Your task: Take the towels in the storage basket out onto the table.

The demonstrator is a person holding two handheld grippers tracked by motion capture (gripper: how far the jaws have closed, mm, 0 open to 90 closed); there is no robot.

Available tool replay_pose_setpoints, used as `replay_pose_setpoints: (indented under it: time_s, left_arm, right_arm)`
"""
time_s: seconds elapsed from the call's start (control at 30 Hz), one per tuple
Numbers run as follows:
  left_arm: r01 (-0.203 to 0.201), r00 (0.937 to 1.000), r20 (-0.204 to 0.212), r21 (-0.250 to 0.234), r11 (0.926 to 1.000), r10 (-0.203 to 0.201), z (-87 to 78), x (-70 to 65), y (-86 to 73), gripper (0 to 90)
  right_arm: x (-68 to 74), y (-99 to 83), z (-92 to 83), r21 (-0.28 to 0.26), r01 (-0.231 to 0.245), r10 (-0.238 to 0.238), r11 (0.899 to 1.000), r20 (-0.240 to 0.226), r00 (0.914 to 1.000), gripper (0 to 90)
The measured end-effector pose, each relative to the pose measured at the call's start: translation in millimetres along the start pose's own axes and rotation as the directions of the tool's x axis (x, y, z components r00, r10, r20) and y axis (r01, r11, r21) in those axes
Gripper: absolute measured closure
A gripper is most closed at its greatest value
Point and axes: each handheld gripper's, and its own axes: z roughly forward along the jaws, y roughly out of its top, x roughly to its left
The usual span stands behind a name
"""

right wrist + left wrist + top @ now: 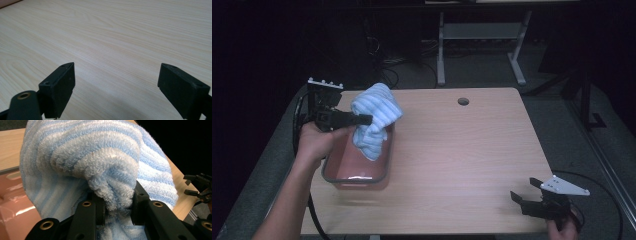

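At the left of the high view, the left gripper (362,119) pinches a fold of the blue striped towel (374,120), which hangs over the pink tub (354,172). To do this well, keep the squeeze tight and lift straight up so the towel clears the rim. At the lower right, the right gripper (526,194) rests with jaws wide apart on the table (462,150).

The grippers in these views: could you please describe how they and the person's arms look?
Both are black, two-jawed tools with blocky, squared jaws. The left gripper carries a dark block with a white studded top edge and trails a black cable. The right gripper bears a pale grey three-cornered plate with small holes and a black cable. The forearms are bare, no sleeves visible.
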Motion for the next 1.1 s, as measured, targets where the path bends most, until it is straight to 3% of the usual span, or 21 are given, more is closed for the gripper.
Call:
replay_pose_setpoints:
  time_s: [0.57, 1.1]
  left_arm:
    - [-0.047, 0.9977, 0.049, 0.015, 0.9988, 0.046, 23.9, -22.6, 17.2, 70.6]
    - [-0.055, 0.9952, 0.083, 0.028, 0.9981, 0.052, 44.0, -34.4, 24.4, 70.5]
  right_arm:
    - [0.6, -0.2, 1.5, 0.002, -0.006, 0.006, 1.000, -0.003, 1.0000, 13.7]
    - [0.6, -0.3, 1.9, 0.006, -0.002, 0.002, 1.000, -0.004, 1.0000, 13.7]
